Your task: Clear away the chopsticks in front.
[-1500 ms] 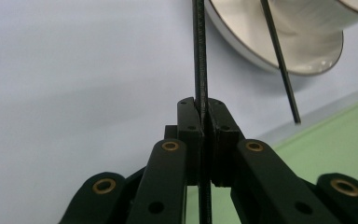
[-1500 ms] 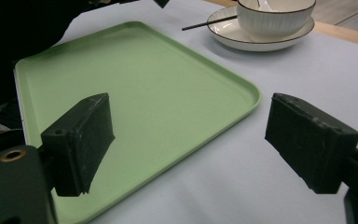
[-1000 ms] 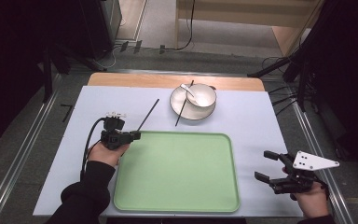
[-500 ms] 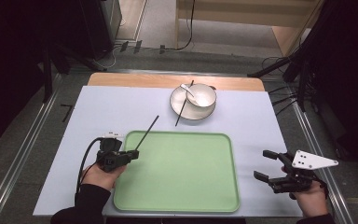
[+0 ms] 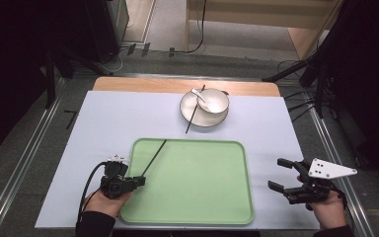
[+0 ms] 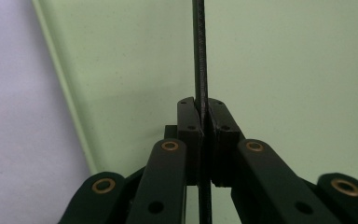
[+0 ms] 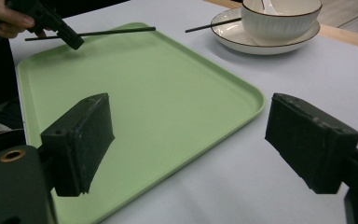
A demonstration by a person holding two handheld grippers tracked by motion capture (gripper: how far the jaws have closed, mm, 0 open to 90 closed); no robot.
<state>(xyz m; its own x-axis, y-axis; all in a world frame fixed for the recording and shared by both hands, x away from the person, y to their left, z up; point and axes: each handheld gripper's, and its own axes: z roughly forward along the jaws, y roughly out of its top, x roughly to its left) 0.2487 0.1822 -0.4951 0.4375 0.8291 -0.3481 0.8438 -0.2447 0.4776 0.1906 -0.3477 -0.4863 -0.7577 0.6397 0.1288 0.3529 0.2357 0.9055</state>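
Note:
My left gripper [image 5: 139, 180] is at the green tray's [image 5: 202, 202] near left edge, shut on a black chopstick [image 5: 154, 158]. The chopstick slants up and away over the tray's left part. In the left gripper view the jaws [image 6: 203, 112] pinch the thin stick [image 6: 199, 46] above the tray [image 6: 284, 70]. My right gripper [image 5: 275, 173] rests open on the table just right of the tray, nothing between its pads [image 7: 186, 135]. From there I see the left gripper [image 7: 70, 39] and its chopstick [image 7: 116, 31].
Behind the tray stands a white bowl [image 5: 213, 101] on a plate [image 5: 202, 120], with a white spoon [image 5: 198, 95] in the bowl. A second black chopstick [image 5: 193, 113] leans across the plate's left rim. A pale mat covers the table [image 5: 103, 118].
My left gripper has come toward the near side with the chopstick, from beside the tray's far left corner to its near left edge. The stick now lies over the tray. The right gripper stayed put.

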